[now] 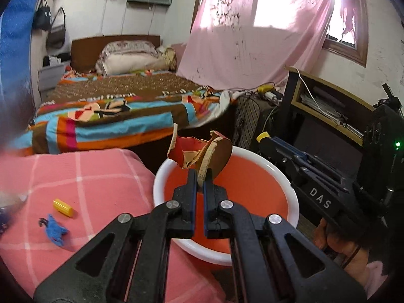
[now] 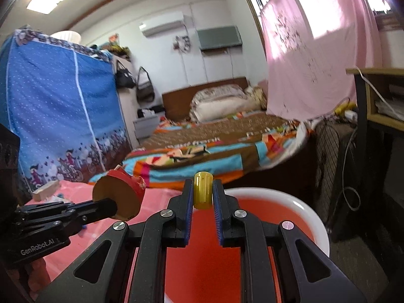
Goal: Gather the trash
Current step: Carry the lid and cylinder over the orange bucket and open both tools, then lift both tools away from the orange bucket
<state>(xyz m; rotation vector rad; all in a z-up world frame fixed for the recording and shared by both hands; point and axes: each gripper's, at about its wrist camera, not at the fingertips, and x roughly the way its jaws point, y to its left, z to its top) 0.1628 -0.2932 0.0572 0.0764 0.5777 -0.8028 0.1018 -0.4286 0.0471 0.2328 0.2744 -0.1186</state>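
Beside the pink checked bed [image 1: 83, 176], torn cardboard [image 1: 202, 154] is clamped in the left gripper [image 1: 200, 184] and a yellow cap [image 2: 202, 189] in the right gripper [image 2: 202, 194], both best released squarely over the bin [image 1: 282, 176].

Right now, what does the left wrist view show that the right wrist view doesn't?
Only the left wrist view shows a yellow cap and a blue scrap lying on the pink blanket. Only the right shows the right tongs gripping another yellow cap. Both show the left tongs clamping the torn paper cup near the red bin.
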